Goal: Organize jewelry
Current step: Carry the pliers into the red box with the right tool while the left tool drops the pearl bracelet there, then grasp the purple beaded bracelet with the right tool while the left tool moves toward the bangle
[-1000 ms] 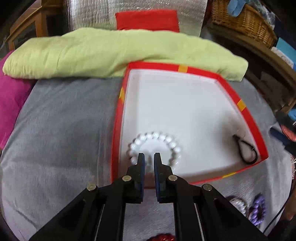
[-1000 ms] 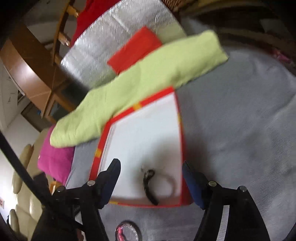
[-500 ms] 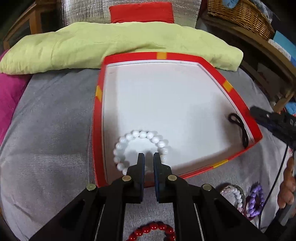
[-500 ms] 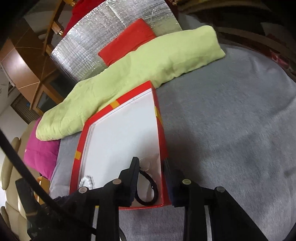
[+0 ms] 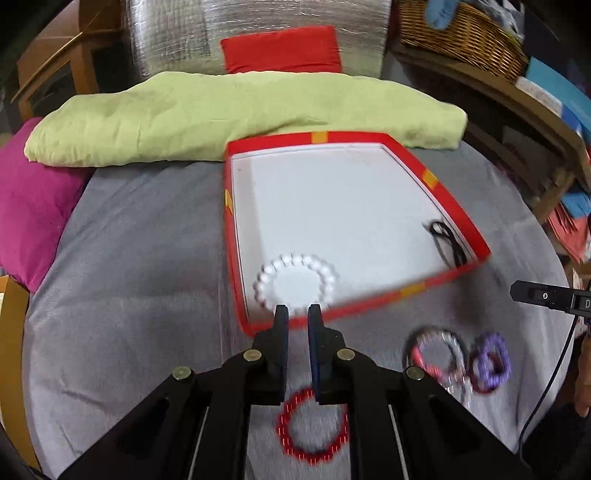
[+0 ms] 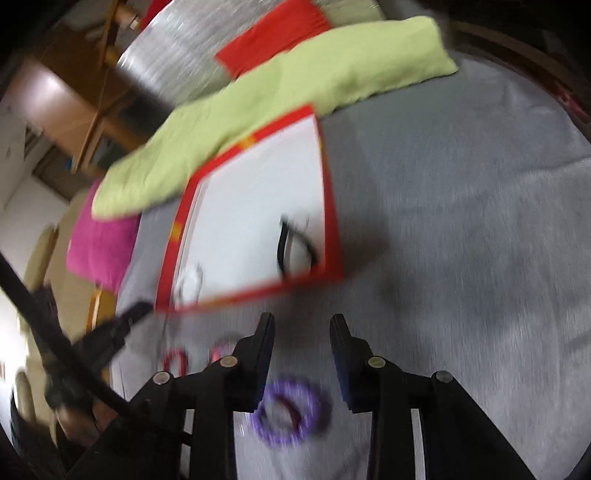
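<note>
A red-rimmed white tray (image 5: 439, 192) (image 6: 330, 206) lies on the grey cloth. In it lie a white bead bracelet (image 5: 295, 286) and a black cord bracelet (image 5: 445, 240) (image 6: 291, 243). My left gripper (image 5: 296, 314) is slightly open and empty, over the tray's near rim. A red bead bracelet (image 5: 314, 426) lies below it on the cloth. A pink-and-silver bracelet (image 5: 436, 354) and a purple bracelet (image 5: 489, 363) (image 6: 288, 410) lie to the right. My right gripper (image 6: 301, 325) is open and empty, above the purple bracelet.
A light green cushion (image 5: 221, 110) lies behind the tray, a magenta cushion (image 5: 26, 206) at the left. A wicker basket (image 5: 461, 33) stands on a wooden shelf at the back right. A silver foil panel with a red cloth (image 5: 280, 48) stands behind.
Both grippers have drawn back from the tray toward me. My right gripper has opened wider after leaving the black cord bracelet in the tray. More loose bracelets have come into view.
</note>
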